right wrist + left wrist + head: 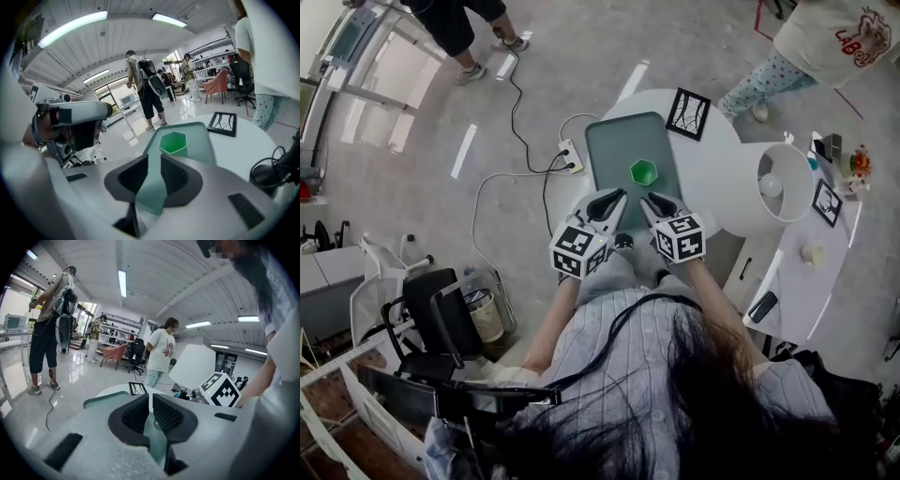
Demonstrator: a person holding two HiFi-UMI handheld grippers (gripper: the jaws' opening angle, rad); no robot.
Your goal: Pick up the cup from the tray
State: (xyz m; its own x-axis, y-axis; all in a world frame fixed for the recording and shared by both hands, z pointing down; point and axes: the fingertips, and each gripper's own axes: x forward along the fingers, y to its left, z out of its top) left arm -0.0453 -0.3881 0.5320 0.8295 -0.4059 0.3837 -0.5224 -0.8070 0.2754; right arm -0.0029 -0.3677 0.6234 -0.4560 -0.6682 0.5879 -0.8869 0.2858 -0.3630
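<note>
A green hexagonal cup (644, 172) stands upright on a grey-green tray (614, 150) on the white round table. In the right gripper view the cup (174, 143) sits straight ahead, beyond the jaws, on the tray (201, 140). My left gripper (607, 202) and right gripper (654, 202) hover side by side over the tray's near edge, short of the cup. Both are shut with nothing between the jaws, as the left gripper (150, 401) and the right gripper (154, 161) show up close. In the left gripper view only the tray (105, 399) appears; the cup is hidden.
A black-framed marker card (687, 113) lies beyond the tray. A large white lampshade (759, 192) sits to the right, with a phone (762, 307) and small items further right. On the floor lie a power strip (571, 155) and cables. People stand nearby; an office chair (431, 319) is behind-left.
</note>
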